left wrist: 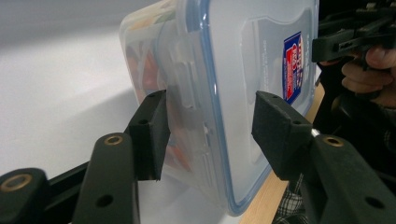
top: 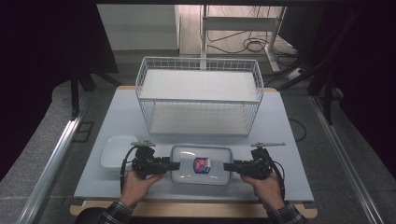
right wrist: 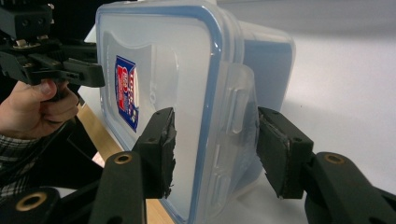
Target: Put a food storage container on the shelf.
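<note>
A clear plastic food box (top: 187, 157) with a blue-sealed lid and a red-and-blue sticker (top: 201, 164) lies flat near the front of the white table (top: 280, 140). My left gripper (top: 173, 164) is at its left end and my right gripper (top: 229, 166) at its right end. In the left gripper view the open left gripper (left wrist: 212, 100) straddles the box's (left wrist: 243, 56) end latch. In the right gripper view the right gripper (right wrist: 215, 116) stands open around the opposite latch flap of the box (right wrist: 163, 51). Orange-red contents show faintly through the wall.
A white wire basket (top: 198, 93) with a shelf inside stands behind the box at mid-table. A white rectangular dish (top: 116, 151) sits just left of my left gripper. The table's wooden front edge (top: 196, 209) runs close to the hands.
</note>
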A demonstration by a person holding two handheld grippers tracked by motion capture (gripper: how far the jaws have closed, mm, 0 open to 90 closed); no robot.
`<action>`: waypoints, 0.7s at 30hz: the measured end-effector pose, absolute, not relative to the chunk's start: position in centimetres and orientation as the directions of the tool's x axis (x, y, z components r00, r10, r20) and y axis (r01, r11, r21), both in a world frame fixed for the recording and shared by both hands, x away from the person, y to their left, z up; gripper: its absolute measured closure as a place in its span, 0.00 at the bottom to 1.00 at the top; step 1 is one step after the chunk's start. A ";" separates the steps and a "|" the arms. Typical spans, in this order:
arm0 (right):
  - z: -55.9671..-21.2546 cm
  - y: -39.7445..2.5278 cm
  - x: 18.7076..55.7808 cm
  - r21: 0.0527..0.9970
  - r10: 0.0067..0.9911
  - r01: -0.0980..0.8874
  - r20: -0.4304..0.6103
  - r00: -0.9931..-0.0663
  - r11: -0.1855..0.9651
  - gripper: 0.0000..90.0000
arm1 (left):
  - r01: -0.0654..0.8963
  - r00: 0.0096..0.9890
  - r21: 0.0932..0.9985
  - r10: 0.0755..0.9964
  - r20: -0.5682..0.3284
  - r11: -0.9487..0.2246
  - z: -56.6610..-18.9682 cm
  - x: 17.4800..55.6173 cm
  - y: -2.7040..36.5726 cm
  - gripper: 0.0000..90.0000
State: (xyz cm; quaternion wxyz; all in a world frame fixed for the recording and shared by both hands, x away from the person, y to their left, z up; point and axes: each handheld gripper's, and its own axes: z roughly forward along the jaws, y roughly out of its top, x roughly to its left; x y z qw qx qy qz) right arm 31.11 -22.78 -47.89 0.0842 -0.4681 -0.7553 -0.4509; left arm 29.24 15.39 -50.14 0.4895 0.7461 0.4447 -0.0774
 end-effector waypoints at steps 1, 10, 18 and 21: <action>-47.9 -22.8 31.1 0.602 0.631 0.783 0.549 -0.548 0.155 0.54 | 0.739 0.593 0.662 0.588 -0.551 -0.125 -50.1 29.2 15.4 0.54; -47.8 -22.7 31.0 0.645 0.631 0.749 0.522 -0.574 0.149 0.55 | 0.733 0.589 0.675 0.568 -0.575 -0.076 -50.3 29.4 16.1 0.58; -46.4 -22.5 31.3 0.681 0.614 0.717 0.505 -0.607 0.148 0.55 | 0.705 0.601 0.707 0.582 -0.549 -0.061 -48.3 29.5 16.3 0.58; -45.7 -22.4 31.5 0.695 0.608 0.704 0.498 -0.619 0.147 0.55 | 0.688 0.613 0.722 0.586 -0.529 -0.068 -47.3 29.6 16.5 0.58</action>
